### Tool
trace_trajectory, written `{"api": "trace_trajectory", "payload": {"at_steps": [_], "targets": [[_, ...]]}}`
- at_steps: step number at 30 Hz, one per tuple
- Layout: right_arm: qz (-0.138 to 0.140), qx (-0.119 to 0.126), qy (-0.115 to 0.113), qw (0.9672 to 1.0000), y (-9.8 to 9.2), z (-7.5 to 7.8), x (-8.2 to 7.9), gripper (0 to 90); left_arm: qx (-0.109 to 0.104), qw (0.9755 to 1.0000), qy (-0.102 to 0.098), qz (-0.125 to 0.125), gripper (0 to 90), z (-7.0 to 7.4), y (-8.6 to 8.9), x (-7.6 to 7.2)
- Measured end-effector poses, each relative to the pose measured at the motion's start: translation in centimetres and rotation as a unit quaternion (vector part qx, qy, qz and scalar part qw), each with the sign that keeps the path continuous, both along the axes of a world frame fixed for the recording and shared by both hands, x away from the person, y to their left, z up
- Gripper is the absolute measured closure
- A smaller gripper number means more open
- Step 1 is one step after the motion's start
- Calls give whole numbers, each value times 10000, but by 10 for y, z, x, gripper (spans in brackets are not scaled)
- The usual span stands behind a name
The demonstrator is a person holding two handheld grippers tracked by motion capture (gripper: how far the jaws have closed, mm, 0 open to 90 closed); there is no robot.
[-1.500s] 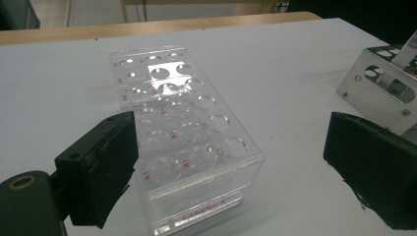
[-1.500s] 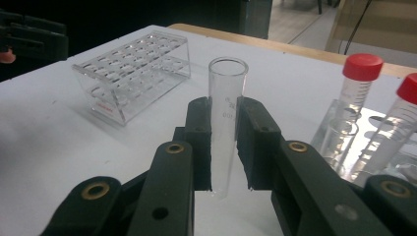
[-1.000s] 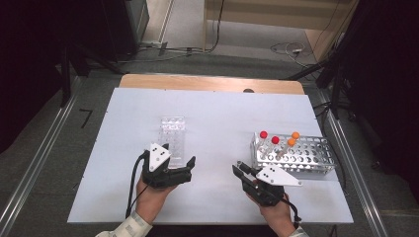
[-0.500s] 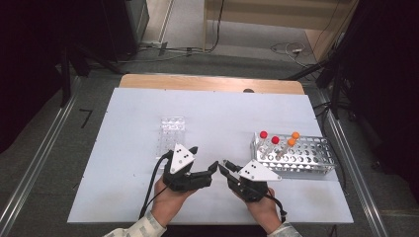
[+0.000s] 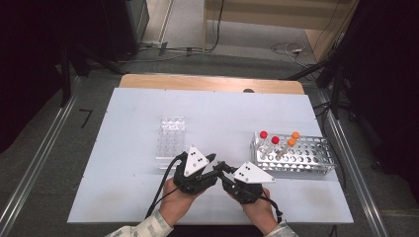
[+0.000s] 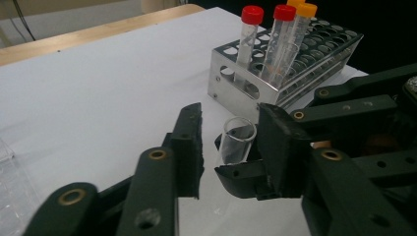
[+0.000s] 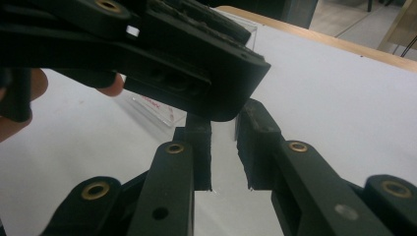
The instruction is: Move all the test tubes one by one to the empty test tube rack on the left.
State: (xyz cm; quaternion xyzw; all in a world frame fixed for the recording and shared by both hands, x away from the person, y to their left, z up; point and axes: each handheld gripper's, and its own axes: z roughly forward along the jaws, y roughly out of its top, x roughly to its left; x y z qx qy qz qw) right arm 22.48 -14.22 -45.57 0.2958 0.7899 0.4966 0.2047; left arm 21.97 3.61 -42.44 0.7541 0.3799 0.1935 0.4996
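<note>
Both hands have drawn together near the front edge of the white desk (image 5: 123, 197) since a second ago, when they were well apart, and the left claw (image 5: 213, 159), wide then, has just been closing. In the left gripper view, a clear open-topped tube (image 6: 236, 142) stands between its jaws; a gap remains on one side, and whether the other pad touches the glass I cannot tell. That tube is held at its lower end by the right claw (image 5: 221, 167), whose jaws are clamped narrow on it; in the right gripper view, the tube (image 7: 223, 152) shows as a clear strip between them. Just beyond the left claw lies a clear plastic rack (image 5: 170, 140). Further right stands a perforated metal rack (image 5: 296, 160) with two red-capped tubes (image 5: 263, 135) and two orange-capped tubes (image 5: 295, 135) leaning in its holes.
</note>
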Motion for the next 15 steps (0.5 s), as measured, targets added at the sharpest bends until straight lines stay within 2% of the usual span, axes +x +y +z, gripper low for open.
{"api": "trace_trajectory", "payload": {"at_steps": [2,5,13,14,15], "targets": [[3,3,6,10000,0,0,0,736,6,10000,13,-26,658,0,0,0],[2,3,1,10000,0,0,0,736,21,10000,-5,-82,747,0,-1,0],[-8,14,28,10000,0,0,0,728,72,9999,-48,-90,764,0,-1,0],[58,52,84,9999,-1,0,1,624,79,9999,-51,-90,765,0,0,1],[80,55,124,9999,-1,0,1,569,75,9999,-54,-82,764,1,1,2]]}}
